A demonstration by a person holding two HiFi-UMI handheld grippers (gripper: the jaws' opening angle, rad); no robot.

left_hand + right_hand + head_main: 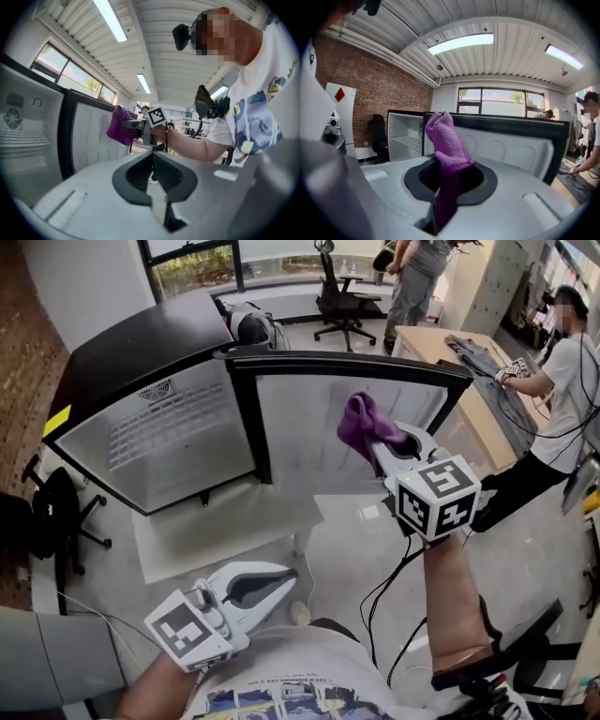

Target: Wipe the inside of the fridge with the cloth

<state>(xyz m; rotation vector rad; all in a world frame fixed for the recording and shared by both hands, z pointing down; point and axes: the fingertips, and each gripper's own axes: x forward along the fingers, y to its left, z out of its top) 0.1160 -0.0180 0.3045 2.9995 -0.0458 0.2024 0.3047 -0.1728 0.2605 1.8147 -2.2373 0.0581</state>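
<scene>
The right gripper (380, 448) has its fingers clamped on a purple terry cloth (364, 426). The cloth bunches beyond the fingertips, presumably as a padded wiping face. Just past those fingers stands the open, white-lined door (347, 399) of the small black fridge (131, 352), with its cavity ahead and to their left. The left gripper (281, 579) hangs low, fingers pressed together on nothing, probably spare. No writing is legible, and the fridge's yellow sticker (56, 420) looks blank.

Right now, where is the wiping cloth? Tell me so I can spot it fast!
Find the little black fridge with its door swung open. In front of that door, the right gripper is shut on the cloth. It is the only purple, fuzzy thing here; everything near it is black, white or grey.
</scene>
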